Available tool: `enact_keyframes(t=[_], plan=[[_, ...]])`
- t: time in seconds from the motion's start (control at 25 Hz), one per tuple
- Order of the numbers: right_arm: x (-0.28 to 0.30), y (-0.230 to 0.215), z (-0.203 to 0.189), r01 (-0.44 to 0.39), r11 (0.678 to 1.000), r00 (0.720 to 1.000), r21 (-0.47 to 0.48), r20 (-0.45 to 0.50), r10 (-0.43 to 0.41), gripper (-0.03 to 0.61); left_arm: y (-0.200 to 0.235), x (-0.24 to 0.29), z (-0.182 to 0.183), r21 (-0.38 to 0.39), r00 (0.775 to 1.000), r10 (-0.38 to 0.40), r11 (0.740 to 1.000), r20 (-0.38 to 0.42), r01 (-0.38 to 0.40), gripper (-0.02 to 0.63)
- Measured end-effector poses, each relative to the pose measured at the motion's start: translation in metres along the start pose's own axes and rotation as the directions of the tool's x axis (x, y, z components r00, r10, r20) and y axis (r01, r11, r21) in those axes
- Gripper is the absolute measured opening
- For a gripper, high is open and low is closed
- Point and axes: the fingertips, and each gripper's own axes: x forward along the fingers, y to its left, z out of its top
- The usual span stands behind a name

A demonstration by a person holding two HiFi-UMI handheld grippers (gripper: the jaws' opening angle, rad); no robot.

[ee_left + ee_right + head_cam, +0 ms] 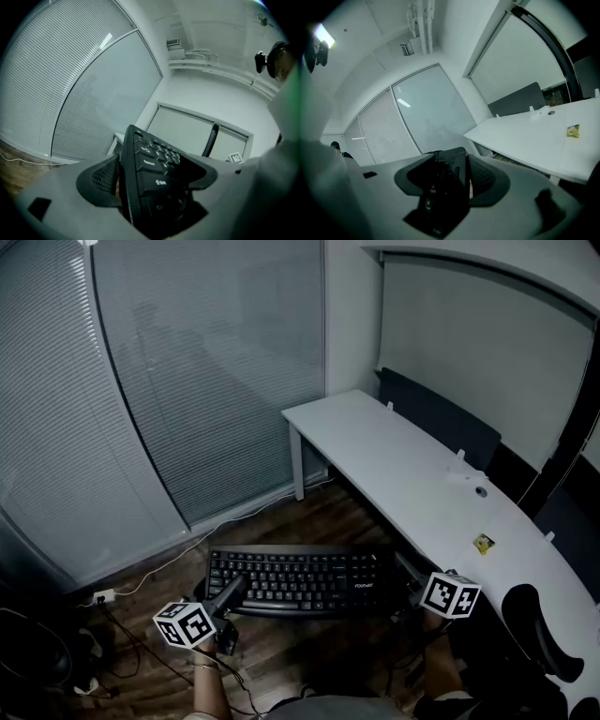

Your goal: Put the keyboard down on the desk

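A black keyboard (298,579) hangs level in the air above the wooden floor, left of the long white desk (412,474). My left gripper (231,592) is shut on its left end, where the keys (150,168) fill the space between the jaws. My right gripper (405,579) is shut on its right end, the keyboard's edge (447,187) standing upright between the jaws. The desk (534,136) shows to the right in the right gripper view.
A small yellow item (484,543) and a white cable port (469,480) lie on the desk. A dark partition panel (441,418) runs behind it. A black chair (539,634) stands at the right. Cables and a power strip (103,596) lie on the floor by the blinds (187,381).
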Motion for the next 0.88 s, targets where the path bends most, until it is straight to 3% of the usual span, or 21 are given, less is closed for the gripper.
enact_keyframes(t=[0.28,0.88], plan=[[0.019,-0.022,0.0,0.018,1.0,1.0,-0.009,-0.023,-0.018,0.226,0.013,0.025,-0.014,-0.034,1.0,0.013,0.999,-0.024,-0.013,0.407],[0.129,-0.096,0.059,-0.011,1.0,1.0,0.016,-0.026,0.011,0.227,0.038,0.153,0.021,-0.003,0.998,0.052,0.999,-0.031,-0.052,0.407]])
